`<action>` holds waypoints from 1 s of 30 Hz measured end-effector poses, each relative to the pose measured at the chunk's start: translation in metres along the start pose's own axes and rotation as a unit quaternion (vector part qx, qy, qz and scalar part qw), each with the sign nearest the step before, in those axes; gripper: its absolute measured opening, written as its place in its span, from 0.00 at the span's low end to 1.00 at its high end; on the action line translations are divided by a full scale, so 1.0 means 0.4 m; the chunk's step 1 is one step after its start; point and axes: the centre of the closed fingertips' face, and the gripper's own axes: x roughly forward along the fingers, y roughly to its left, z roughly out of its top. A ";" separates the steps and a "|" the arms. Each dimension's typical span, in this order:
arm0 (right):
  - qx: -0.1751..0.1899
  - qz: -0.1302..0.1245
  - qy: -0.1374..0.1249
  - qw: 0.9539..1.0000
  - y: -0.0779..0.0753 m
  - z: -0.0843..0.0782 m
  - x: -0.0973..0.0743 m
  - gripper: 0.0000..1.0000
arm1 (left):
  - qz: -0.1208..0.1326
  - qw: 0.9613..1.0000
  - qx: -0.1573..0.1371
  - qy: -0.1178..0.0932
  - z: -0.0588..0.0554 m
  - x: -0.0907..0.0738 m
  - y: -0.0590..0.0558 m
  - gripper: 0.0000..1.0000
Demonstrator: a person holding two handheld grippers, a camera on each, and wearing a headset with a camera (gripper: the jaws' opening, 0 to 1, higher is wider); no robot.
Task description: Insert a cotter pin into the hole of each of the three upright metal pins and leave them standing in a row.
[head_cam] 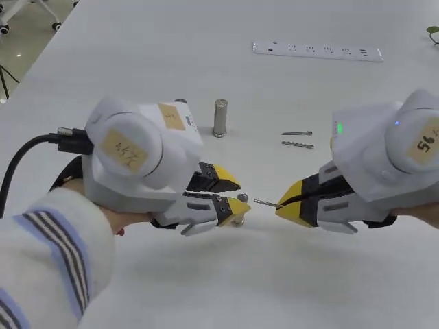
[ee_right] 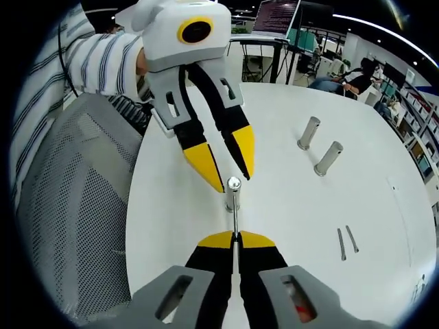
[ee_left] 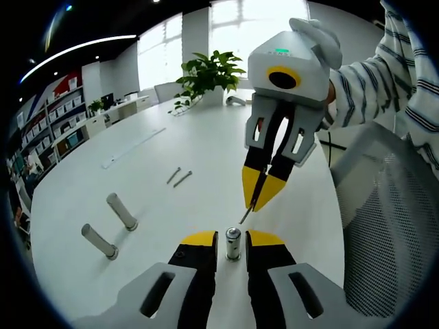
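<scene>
cotter pin tip near metal pin
right gripper clamped on it; left gripper straddles the metal pin, contact unclear. keep level, feed slowly.

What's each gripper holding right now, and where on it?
Right gripper pinches a cotter pin by its rear end, tip free. Left gripper straddles an upright metal pin; contact cannot be told.

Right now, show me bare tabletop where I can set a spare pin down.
Free: the broad white table strip nearer you than the left claw and right claw, and the stretch between the upright silver metal pin and the white power strip. Crowded: the gap between those claws.
</scene>
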 end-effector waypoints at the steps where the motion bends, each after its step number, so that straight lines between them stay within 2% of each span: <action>1: 0.000 0.001 0.001 1.000 0.001 0.000 0.001 0.00 | -0.003 1.000 0.000 0.001 -0.001 0.000 -0.001 0.11; 3: -0.004 0.003 0.003 1.000 0.001 0.001 0.004 0.00 | -0.006 1.000 0.003 0.001 -0.002 0.002 0.000 0.07; 17: -0.011 0.011 0.005 1.000 0.001 0.012 0.020 0.00 | -0.018 1.000 0.012 0.007 -0.006 0.007 -0.001 0.06; 30: -0.017 0.018 -0.019 1.000 0.002 0.047 0.033 0.00 | -0.016 1.000 0.010 0.009 -0.007 0.008 -0.002 0.05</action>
